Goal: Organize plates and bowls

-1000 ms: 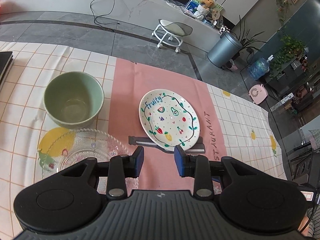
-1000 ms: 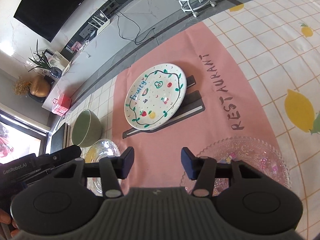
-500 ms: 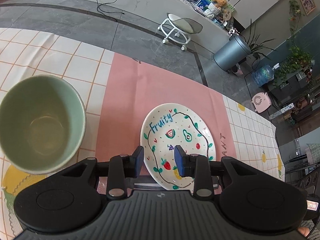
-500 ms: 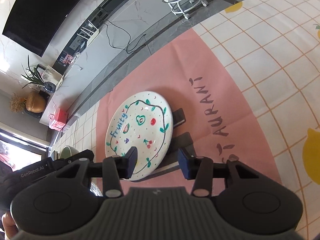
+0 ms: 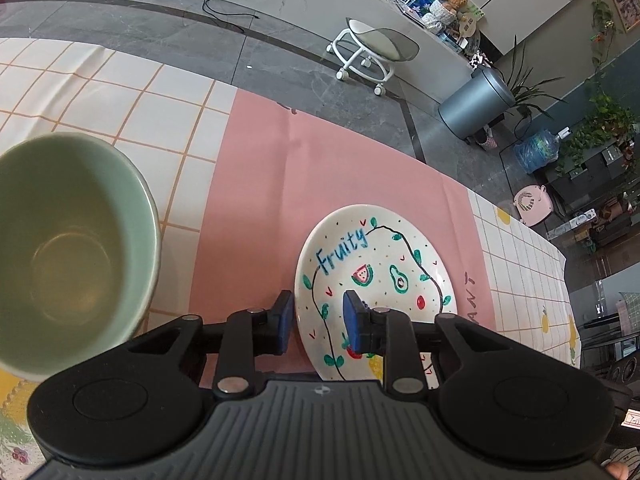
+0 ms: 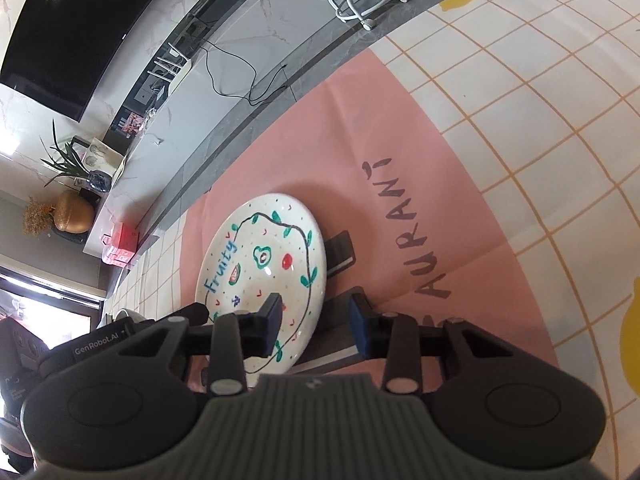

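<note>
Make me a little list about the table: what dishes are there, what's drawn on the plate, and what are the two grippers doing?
plate: white Fruity plate on the pink mat
drawings: watermelon, avocado, cherries, green leaves
bowl: green bowl, empty, to the plate's left
left gripper: open, straddling the plate's left rim
right gripper: open, straddling the plate's right rim
under plate: printed cutlery picture

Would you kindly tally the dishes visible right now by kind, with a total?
Fruit-patterned white plates: 1, the Fruity plate
Green bowls: 1, the green bowl
Total: 2
</note>
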Available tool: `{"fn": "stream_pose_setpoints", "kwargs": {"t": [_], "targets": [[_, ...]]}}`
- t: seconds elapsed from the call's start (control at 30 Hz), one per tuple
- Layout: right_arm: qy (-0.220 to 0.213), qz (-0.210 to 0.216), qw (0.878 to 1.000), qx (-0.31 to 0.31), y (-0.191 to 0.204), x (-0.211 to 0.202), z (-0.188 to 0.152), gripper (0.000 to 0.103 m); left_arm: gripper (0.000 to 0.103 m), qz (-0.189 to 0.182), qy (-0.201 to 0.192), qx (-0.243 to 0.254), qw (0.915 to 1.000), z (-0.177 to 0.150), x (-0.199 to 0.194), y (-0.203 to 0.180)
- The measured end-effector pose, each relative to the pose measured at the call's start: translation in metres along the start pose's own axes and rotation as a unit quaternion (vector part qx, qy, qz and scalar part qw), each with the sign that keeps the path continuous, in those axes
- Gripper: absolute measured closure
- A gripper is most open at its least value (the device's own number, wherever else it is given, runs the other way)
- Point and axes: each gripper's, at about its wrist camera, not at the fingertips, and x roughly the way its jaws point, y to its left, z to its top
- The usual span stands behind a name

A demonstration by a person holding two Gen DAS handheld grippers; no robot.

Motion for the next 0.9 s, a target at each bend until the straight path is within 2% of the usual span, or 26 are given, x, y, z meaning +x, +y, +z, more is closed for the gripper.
{"fn": "stream_pose_setpoints", "kwargs": {"t": [0.23,0.33,0.43,0.5,0.53,0.6,0.7,0.8,0.9], "targets": [[0.007,0.003,1.0,-0.008,0.003,0.003,-0.004,0.074,0.075,0.001,0.014,0.018,0.9997,-0.006,-0.005,-0.005],[0.002,-0.009,1.0,-0.02,0.008,-0.002,-0.005,0.073,0.075,0.013,-0.001,0.039,0.9991,-0.008,-0.022,-0.011],[-0.018,-0.035,0.998,-0.053,0.022,-0.014,-0.009,0.073,0.074,0.01,-0.019,0.071,0.9972,-0.008,-0.05,-0.019],[-0.029,-0.038,0.996,-0.075,0.034,-0.021,-0.012,0.07,0.066,0.015,-0.034,0.089,0.9953,-0.007,-0.071,-0.021],[-0.029,-0.031,0.996,-0.083,0.041,-0.024,-0.014,0.066,0.065,0.019,-0.04,0.097,0.9943,-0.006,-0.081,-0.02],[-0.025,-0.013,0.995,-0.093,0.058,-0.026,-0.021,0.061,0.065,0.04,-0.054,0.107,0.992,-0.001,-0.1,-0.017],[-0.012,0.009,0.993,-0.118,0.088,-0.02,-0.032,0.059,0.065,0.071,-0.072,0.108,0.989,0.007,-0.123,-0.003],[0.007,0.023,0.99,-0.138,0.122,-0.004,-0.042,0.059,0.065,0.101,-0.082,0.084,0.988,0.014,-0.135,0.019],[0.024,0.018,0.987,-0.157,0.151,0.017,-0.05,0.059,0.064,0.123,-0.091,0.058,0.9865,0.016,-0.135,0.042]]}}
